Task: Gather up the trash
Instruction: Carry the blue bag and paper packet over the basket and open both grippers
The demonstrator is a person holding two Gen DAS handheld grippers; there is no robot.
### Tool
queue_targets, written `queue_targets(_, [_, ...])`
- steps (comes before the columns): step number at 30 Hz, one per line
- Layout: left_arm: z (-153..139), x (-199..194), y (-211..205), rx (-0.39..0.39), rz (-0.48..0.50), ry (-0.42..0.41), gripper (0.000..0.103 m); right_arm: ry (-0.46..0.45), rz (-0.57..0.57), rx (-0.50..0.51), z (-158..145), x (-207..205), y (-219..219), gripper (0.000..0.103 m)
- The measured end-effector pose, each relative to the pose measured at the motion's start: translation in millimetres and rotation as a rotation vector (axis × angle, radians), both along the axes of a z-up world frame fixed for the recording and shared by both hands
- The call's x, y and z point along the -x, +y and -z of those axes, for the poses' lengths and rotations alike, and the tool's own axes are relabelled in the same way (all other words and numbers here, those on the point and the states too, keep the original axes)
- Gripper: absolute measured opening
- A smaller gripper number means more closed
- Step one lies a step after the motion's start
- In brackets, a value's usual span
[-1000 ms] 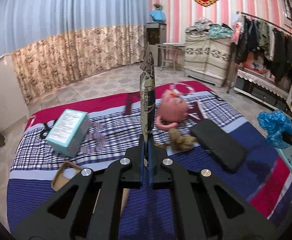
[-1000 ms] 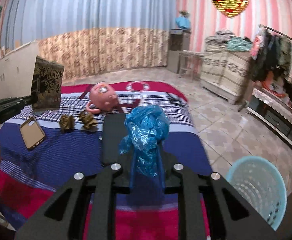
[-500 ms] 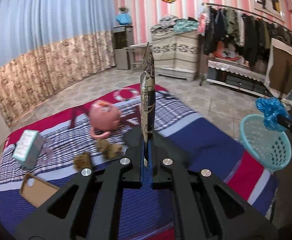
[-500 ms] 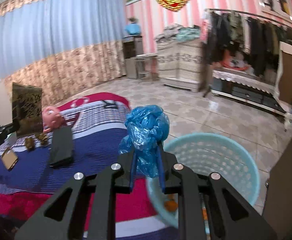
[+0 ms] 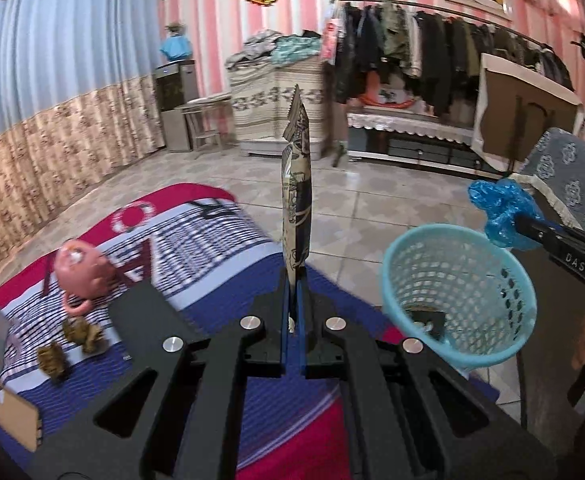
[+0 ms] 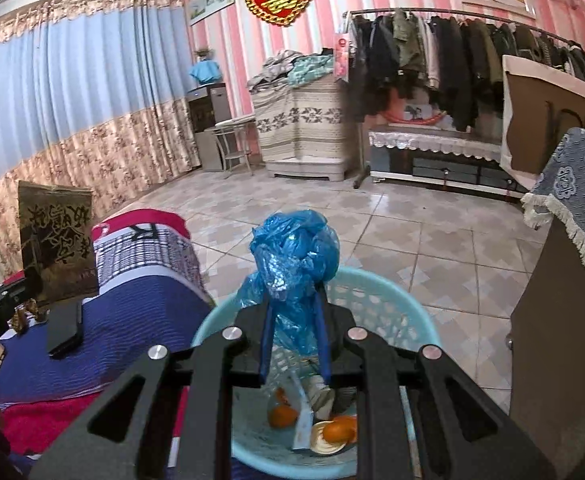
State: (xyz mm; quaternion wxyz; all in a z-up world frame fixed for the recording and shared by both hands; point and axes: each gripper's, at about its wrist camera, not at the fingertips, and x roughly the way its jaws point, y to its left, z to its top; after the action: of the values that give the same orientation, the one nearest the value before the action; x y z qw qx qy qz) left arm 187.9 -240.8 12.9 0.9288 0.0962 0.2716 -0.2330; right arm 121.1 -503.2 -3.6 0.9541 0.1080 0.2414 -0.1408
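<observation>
Trash rides in both my grippers. Nearest, the right gripper (image 6: 294,332) is clenched on a crumpled blue plastic bag (image 6: 292,256), which now hangs directly over the pale blue basket (image 6: 420,320); a second ago that basket sat off to one side, so I judge the drop is ready. My left gripper (image 5: 292,312) is pinched tight on a flat printed wrapper (image 5: 297,200), its long axis upright from the jaws, edge-on toward me. Beyond it lies the bed (image 5: 212,240), with the basket to the right.
</observation>
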Motion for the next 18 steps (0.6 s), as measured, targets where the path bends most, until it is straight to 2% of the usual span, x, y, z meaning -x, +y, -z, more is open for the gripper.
queue_targets(11, [20, -4, -65, -0.008, 0.098, 0.049, 0.002, 0.023, 0.061, -0.079, 24, -2, -38, 0.019])
queue_targets(18, [29, -5, -94, -0.001, 0.147, 0.067, 0.002, 0.051, 0.083, -0.067, 32, -6, -45, 0.019])
